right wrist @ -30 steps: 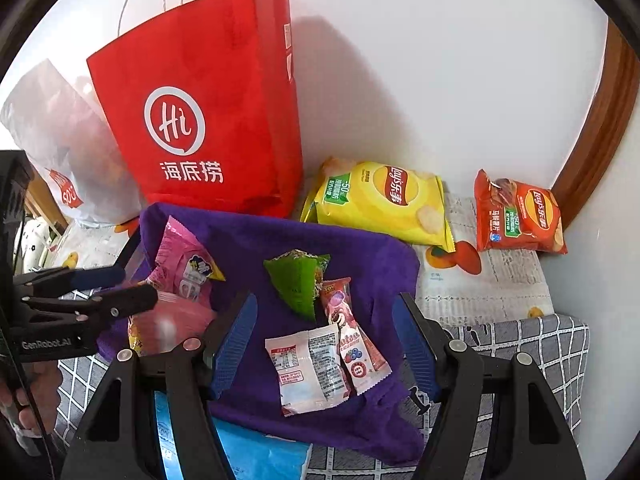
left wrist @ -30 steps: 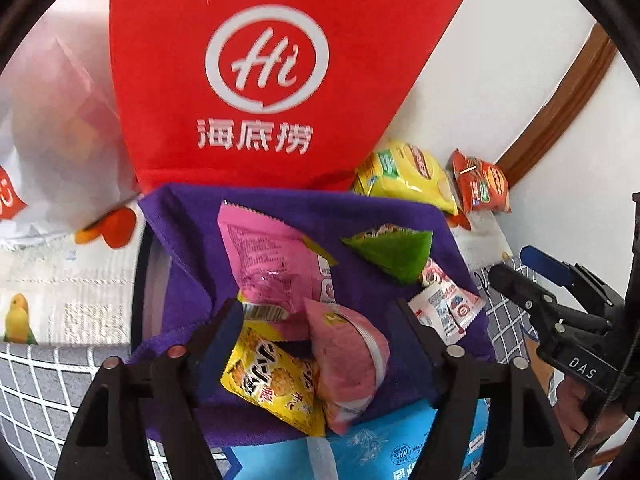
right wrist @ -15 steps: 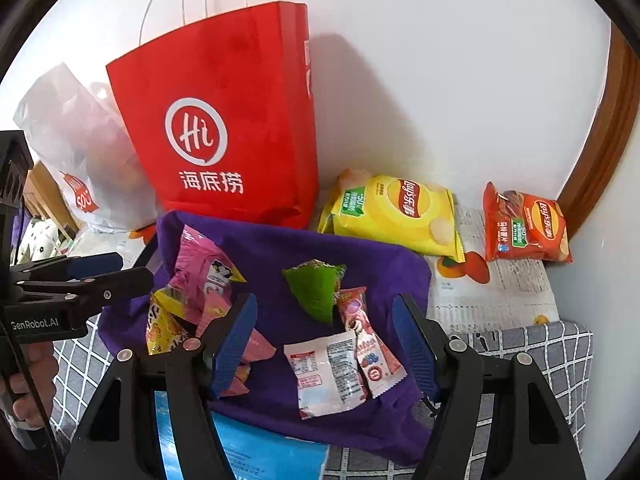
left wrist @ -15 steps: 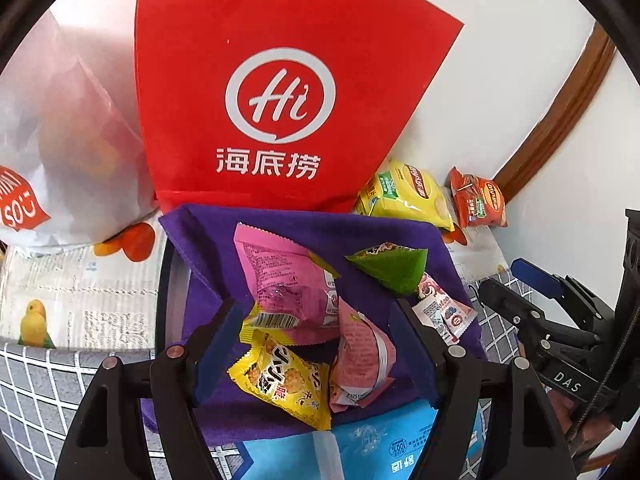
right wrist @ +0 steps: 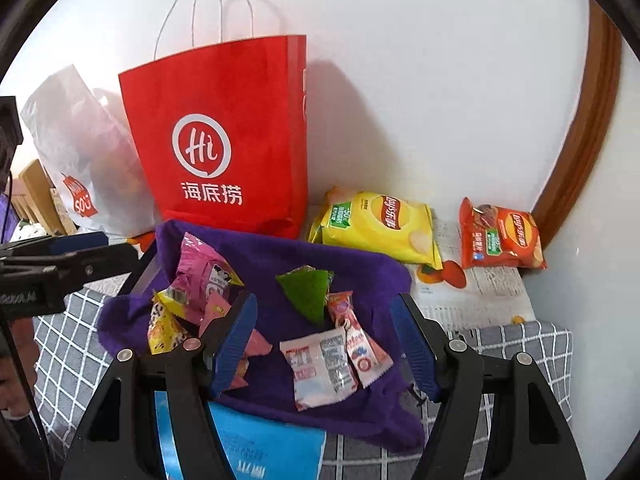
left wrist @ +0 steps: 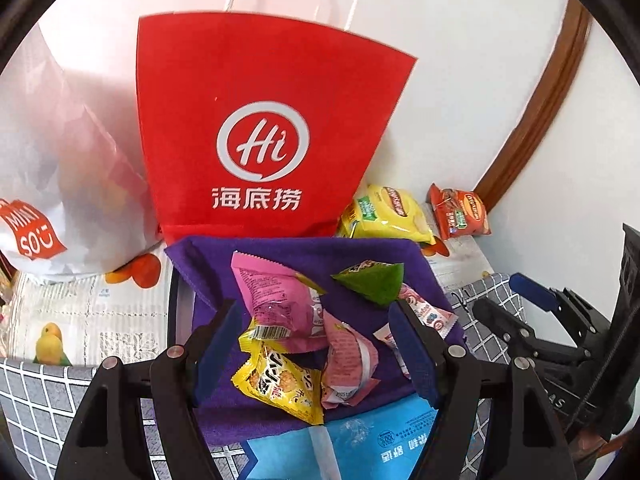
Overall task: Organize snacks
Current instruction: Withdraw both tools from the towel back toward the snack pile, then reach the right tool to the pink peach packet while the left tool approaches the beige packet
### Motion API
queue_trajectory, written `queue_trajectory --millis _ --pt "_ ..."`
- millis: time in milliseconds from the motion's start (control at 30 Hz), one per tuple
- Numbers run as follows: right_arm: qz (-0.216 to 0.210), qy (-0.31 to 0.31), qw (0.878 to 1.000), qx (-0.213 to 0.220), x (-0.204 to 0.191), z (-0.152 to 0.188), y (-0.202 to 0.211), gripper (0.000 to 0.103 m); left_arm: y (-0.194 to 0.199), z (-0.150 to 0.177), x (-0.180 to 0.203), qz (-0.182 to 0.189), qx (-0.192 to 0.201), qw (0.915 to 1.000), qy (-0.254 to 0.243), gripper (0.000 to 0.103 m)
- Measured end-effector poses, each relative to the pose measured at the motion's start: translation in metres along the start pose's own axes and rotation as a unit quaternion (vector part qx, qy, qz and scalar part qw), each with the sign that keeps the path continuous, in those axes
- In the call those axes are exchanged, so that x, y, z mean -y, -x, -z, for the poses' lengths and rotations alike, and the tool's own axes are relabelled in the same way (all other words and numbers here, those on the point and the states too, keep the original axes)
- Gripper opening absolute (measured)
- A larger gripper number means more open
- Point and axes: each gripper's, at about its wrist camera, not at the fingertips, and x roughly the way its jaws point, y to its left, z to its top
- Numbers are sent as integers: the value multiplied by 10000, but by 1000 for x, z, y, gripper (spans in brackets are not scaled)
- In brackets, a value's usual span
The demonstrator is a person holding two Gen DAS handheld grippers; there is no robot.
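A purple cloth-lined basket [left wrist: 280, 254] [right wrist: 264, 264] holds several snack packets: a pink bag [left wrist: 276, 300] [right wrist: 200, 276], a yellow packet [left wrist: 280, 384] [right wrist: 164, 328], a folded pink packet [left wrist: 348, 364], a green triangular packet [left wrist: 372, 282] [right wrist: 310, 290], a white sachet [right wrist: 320, 362] and a pink stick packet [right wrist: 360, 344]. My left gripper [left wrist: 316, 348] is open and empty above the yellow and pink packets. My right gripper [right wrist: 324, 344] is open and empty above the white sachet.
A red paper bag [left wrist: 264, 128] [right wrist: 224, 136] and a white plastic bag [left wrist: 52, 168] stand against the wall. Yellow [right wrist: 380, 226] and orange [right wrist: 500, 236] chip bags lie at the back right. A blue packet [left wrist: 368, 440] lies at the basket's near edge.
Both grippers have pulled back and up from the basket. The folded pink packet, between the left fingers a second ago, now lies in the basket beside the yellow packet.
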Motion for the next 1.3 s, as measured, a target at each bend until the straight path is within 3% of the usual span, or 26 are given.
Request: queue_trajectory --millis 133,333,433,633,800,933,1067,1300 --pt "107 -256 9996 -10 8 12 17 70 14 1 4 51 137 9999 -58 74" --pt "-87 -551 9968 -578 19 29 40 70 34 1 6 154 398 9991 -58 74" --pt "-38 -685 9967 -433 23 39 60 73 40 2 9 128 396 9990 -150 73" --pt "526 -777 9955 -126 25 55 100 81 65 5 20 303 555 9978 -220 72" --pt "381 -900 9950 194 23 75 124 81 89 16 30 391 667 9966 -294 74" --pt "318 -702 9970 96 12 91 125 81 97 33 31 208 547 9978 -324 74" --pt "-152 -639 9976 -207 2 111 113 81 104 53 25 -6 438 9986 -287 74" --pt "-330 -636 9953 -652 -15 153 82 81 111 89 10 -179 364 9990 -189 74"
